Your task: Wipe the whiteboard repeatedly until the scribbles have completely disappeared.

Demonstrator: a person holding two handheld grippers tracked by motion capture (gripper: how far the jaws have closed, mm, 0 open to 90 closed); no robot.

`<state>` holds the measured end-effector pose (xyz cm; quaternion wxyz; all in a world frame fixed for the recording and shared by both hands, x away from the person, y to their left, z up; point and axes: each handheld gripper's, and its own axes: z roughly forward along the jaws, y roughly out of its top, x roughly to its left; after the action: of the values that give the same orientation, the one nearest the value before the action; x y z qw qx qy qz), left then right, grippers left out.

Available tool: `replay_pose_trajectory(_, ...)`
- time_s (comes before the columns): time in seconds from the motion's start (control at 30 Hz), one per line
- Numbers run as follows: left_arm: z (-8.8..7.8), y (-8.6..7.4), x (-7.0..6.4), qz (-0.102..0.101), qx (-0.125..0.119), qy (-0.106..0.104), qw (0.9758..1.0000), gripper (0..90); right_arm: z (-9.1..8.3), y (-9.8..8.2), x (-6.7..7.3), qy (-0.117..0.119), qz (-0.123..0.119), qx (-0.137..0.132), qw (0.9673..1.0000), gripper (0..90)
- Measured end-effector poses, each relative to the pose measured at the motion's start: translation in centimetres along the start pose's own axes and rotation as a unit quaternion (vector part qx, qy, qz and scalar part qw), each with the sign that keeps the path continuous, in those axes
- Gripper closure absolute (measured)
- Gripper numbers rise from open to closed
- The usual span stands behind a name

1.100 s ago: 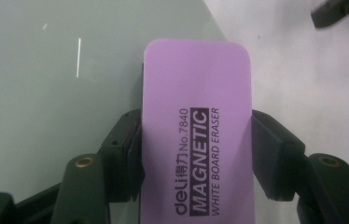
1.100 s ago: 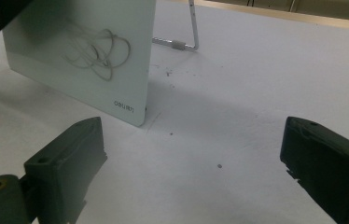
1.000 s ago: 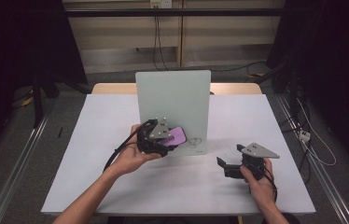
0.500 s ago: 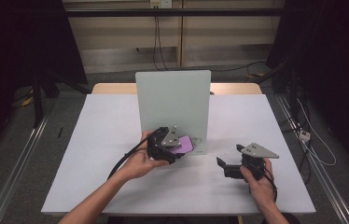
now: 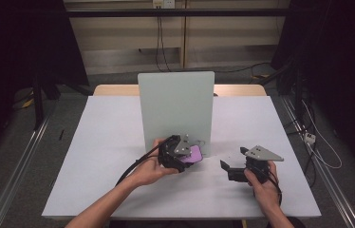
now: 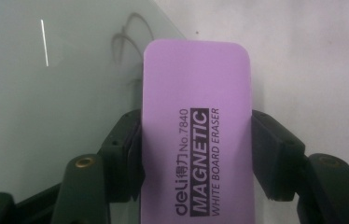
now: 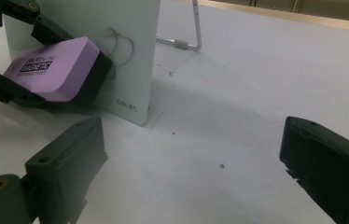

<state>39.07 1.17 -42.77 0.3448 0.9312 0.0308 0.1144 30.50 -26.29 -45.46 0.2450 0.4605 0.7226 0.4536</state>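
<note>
High view puts the left gripper point(image 5: 185, 156) low against the front of the upright whiteboard point(image 5: 175, 107), its 2 jaws pinching a purple eraser point(image 6: 196, 121) by its long sides. Since 1 second ago it has slid down and right, toward the board's lower right corner, where a scribbled pen mark point(image 7: 119, 44) sits just beside the eraser. That looks like wiping in progress, the mark not yet gone. The right gripper point(image 5: 242, 168) rests on the table point(image 5: 95, 142), jaws spread, holding nothing.
</note>
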Motion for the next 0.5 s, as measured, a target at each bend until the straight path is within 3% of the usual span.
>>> replay_pose_trajectory(0.23, -1.5, 0.5, 1.1, -0.017, -0.031, 0.015, 0.9993, 41.1, 0.0, 0.0, 0.0, 0.0, 0.0, 0.0, 1.0, 6.9)
replay_pose_trajectory(0.27, -2.1, 0.5, 1.5, -0.025, -0.045, 0.023, 0.9984, 41.1, 0.0, 0.0, 0.0, 0.0, 0.0, 0.0, 1.0, 6.9)
replay_pose_trajectory(0.37, -2.9, 0.6, 2.0, -0.031, -0.051, 0.027, 0.9978, 41.1, 0.0, 0.0, 0.0, 0.0, 0.001, 0.0, 1.0, 6.9)
replay_pose_trajectory(0.4, -3.6, 0.6, 2.4, -0.038, -0.066, 0.034, 0.9965, 41.1, 0.0, 0.0, 0.0, 0.0, 0.001, 0.0, 1.0, 6.9)
replay_pose_trajectory(0.5, -4.5, 0.7, 2.9, -0.044, -0.075, 0.044, 0.9952, 41.1, 0.0, 0.0, 0.0, 0.0, 0.001, 0.0, 1.0, 6.9)
